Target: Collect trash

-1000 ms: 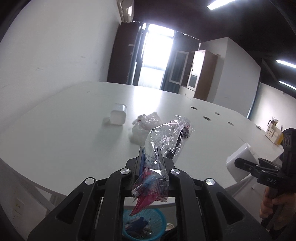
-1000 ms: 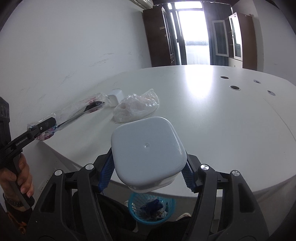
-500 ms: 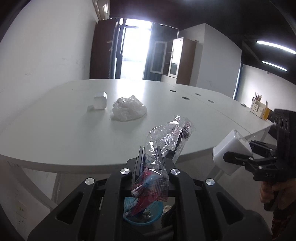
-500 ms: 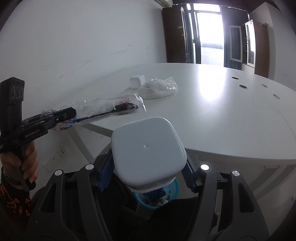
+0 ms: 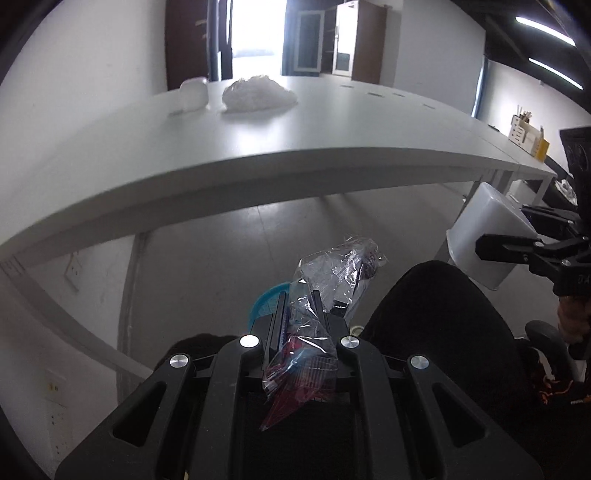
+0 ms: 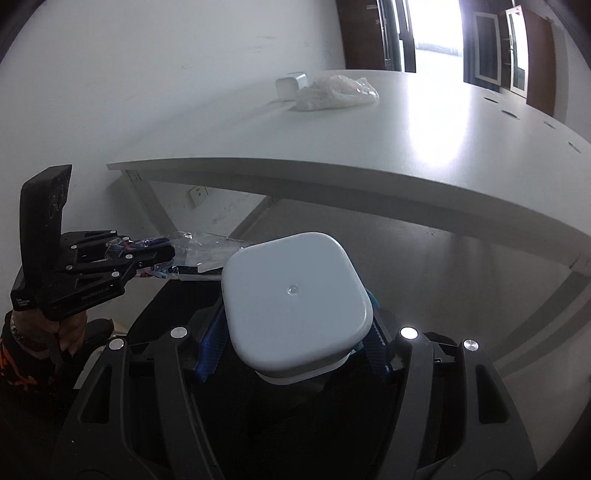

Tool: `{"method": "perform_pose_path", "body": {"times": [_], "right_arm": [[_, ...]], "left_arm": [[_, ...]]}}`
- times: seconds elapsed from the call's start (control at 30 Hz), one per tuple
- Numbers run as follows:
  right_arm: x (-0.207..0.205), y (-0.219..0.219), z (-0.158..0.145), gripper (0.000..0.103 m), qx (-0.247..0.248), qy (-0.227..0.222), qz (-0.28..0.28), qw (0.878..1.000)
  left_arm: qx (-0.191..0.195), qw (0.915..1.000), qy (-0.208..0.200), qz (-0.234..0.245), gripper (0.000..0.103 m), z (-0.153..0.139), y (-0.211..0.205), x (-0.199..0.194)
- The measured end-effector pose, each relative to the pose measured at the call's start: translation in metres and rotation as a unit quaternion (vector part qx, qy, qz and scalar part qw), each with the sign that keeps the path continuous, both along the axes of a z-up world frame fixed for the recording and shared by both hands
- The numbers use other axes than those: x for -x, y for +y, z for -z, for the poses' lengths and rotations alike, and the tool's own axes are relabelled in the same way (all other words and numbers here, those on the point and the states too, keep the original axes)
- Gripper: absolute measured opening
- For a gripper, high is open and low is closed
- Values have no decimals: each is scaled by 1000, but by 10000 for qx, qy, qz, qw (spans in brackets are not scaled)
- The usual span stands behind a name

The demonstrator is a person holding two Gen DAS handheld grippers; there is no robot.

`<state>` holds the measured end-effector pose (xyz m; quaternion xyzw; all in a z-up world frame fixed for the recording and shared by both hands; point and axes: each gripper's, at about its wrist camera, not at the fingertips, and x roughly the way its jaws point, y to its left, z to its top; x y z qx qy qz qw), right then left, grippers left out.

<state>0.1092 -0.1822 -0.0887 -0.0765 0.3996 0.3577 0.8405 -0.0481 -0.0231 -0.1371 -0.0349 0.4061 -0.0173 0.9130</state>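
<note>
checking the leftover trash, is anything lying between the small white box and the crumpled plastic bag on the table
Nothing: in the right wrist view the small white box and the crumpled plastic bag sit side by side on the table.

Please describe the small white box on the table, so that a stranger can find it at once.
Look at the far end of the white table, near the wall. Two pale things lie there side by side. The small white box is the hard, square-edged one; its neighbour is a soft crumpled plastic bag.

An office meeting room: a long white conference table (image 5: 258, 147) with round cable ports (image 6: 509, 115), brown glass-door cabinets (image 5: 354, 40), ceiling strip lights (image 5: 543, 26), wall power sockets (image 5: 75, 271) and a desk organiser (image 5: 524, 133).
</note>
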Motion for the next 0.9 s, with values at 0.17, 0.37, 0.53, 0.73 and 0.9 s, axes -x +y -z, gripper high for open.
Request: {"method": "perform_pose_path", "body": {"times": [0.17,0.37,0.53,0.73,0.9], "right_arm": [[-16,13,40,60,176,328,89,9993],[-42,29,91,60,450,694,182,9964],[-61,40,120,60,413,916,126,9949],[-87,56,155,60,570,1175,45,9914],[-108,66,177,60,688,1418,56,9875]], "left_arm": [[255,9986,422,-177,10,34,5,-16],[80,9966,750,-339,10,72,16,-38],[86,9928,1122,-418,10,97,23,-65],[32,9870,1546,-434,11,127,24,-104],[29,9768,2048,-623,11,158,29,-136]]}}
